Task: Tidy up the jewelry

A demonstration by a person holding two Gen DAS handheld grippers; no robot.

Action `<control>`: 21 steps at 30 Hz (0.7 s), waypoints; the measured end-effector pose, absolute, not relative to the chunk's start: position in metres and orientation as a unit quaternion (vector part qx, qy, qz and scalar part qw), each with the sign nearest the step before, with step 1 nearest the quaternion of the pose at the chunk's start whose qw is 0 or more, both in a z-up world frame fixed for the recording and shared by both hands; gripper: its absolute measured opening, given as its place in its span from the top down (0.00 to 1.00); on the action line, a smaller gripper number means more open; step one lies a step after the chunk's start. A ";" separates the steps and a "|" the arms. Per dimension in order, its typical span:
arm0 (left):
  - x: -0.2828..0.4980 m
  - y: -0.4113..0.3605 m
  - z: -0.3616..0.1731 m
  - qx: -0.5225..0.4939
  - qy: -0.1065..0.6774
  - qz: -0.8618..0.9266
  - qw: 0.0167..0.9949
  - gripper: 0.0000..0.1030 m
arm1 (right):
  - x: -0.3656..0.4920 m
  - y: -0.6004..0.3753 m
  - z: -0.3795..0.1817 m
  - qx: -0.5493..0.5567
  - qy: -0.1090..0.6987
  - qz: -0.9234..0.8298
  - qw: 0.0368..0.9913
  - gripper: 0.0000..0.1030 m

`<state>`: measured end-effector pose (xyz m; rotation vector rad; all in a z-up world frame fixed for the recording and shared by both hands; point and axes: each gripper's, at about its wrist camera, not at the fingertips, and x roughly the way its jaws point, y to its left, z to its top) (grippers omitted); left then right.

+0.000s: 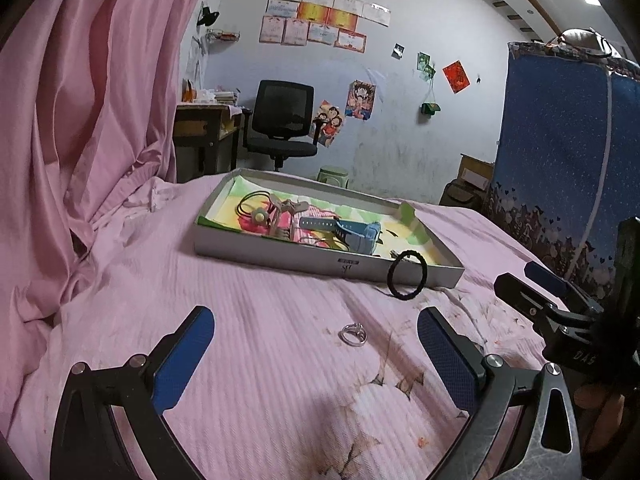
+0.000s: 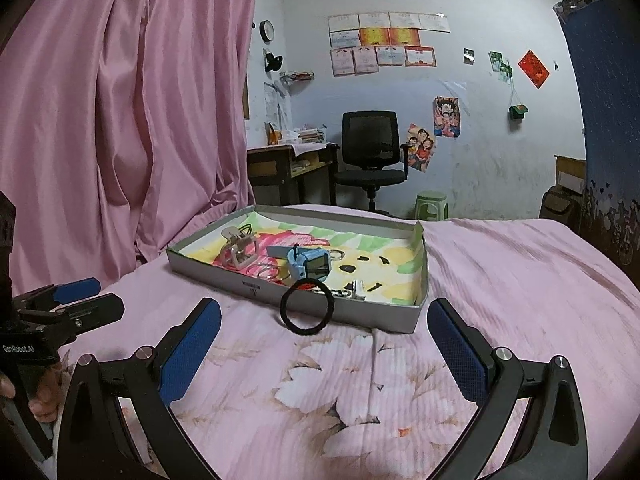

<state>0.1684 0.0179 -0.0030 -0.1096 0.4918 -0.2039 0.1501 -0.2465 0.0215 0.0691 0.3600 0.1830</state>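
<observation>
left gripper point(image 1: 316, 344) jaws wide, empty | right gripper point(image 2: 324, 344) jaws wide, empty | ring point(image 1: 353, 334) on bedspread point(image 1: 248, 320) just short of box point(image 1: 280, 255) front wall — tiny, hard, slippery, pinch across band | hair tie point(image 2: 307, 307) leaning on that wall — soft, light, grab rim

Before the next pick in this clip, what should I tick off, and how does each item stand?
1. Left gripper open: ok, fingers spread wide and holding nothing.
2. Right gripper open: ok, also holding nothing.
3. Silver ring reachable: ok, it lies on the bedspread ahead of the left fingers.
4. Black hair tie free to grasp: ok, it leans against the front wall of the box, outside it.
5. Room in the box: ok, bare lining near its right end.
6. Ring visible to right camera: not ok.
</observation>
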 end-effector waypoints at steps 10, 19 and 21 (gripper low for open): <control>0.182 0.008 -0.016 -0.046 0.283 -0.132 0.949 0.15 | 0.165 -0.250 0.008 0.054 0.217 0.107 0.969 0.01; 0.210 -0.004 -0.033 -0.043 0.355 -0.172 0.918 0.49 | 0.189 -0.245 -0.008 0.062 0.269 0.132 0.952 0.05; 0.214 -0.006 -0.035 -0.043 0.364 -0.175 0.914 0.51 | 0.196 -0.244 -0.012 0.067 0.285 0.135 0.947 0.11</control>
